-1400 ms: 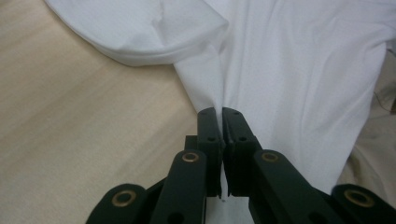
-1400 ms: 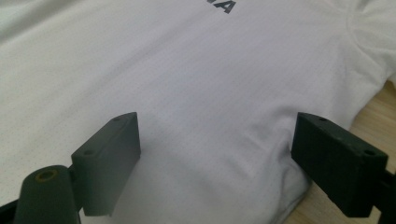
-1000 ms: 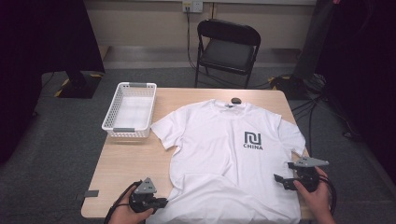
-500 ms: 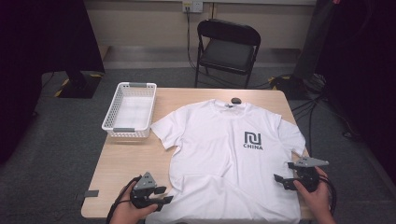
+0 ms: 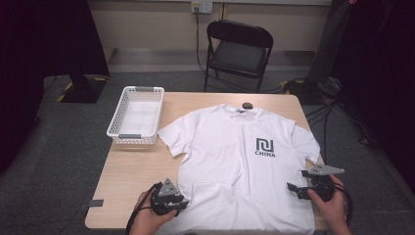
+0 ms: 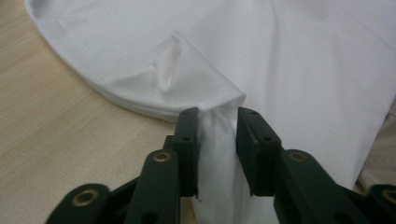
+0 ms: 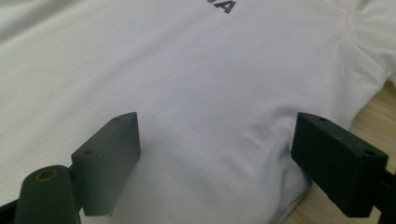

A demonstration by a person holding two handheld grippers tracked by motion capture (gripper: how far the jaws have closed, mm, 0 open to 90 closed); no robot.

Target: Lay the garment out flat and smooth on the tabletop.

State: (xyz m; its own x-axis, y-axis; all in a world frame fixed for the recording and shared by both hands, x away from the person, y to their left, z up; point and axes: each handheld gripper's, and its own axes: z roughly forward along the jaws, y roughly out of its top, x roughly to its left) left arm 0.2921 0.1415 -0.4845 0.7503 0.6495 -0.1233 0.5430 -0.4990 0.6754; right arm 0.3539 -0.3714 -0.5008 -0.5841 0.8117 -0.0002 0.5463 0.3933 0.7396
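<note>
A white T-shirt [image 5: 240,161] with a dark "CHINA" logo [image 5: 265,147] lies flat, front up, on the wooden table [image 5: 127,166], collar at the far side. At the shirt's near left edge my left gripper [image 5: 182,204] is shut on a pinched fold of the white cloth [image 6: 217,135], which bunches up between the jaws. My right gripper [image 5: 293,190] stands open over the shirt's near right side; its jaws are wide apart above the flat fabric [image 7: 215,140], with nothing between them. A hand holds each gripper.
A white plastic basket [image 5: 137,115] sits at the table's far left. A small dark object [image 5: 247,105] lies beside the collar. A black folding chair [image 5: 237,51] stands beyond the table. Bare wood [image 6: 56,130] shows left of the shirt.
My left gripper has moved right to the shirt's near left edge and closed on the cloth. The right gripper has stayed put.
</note>
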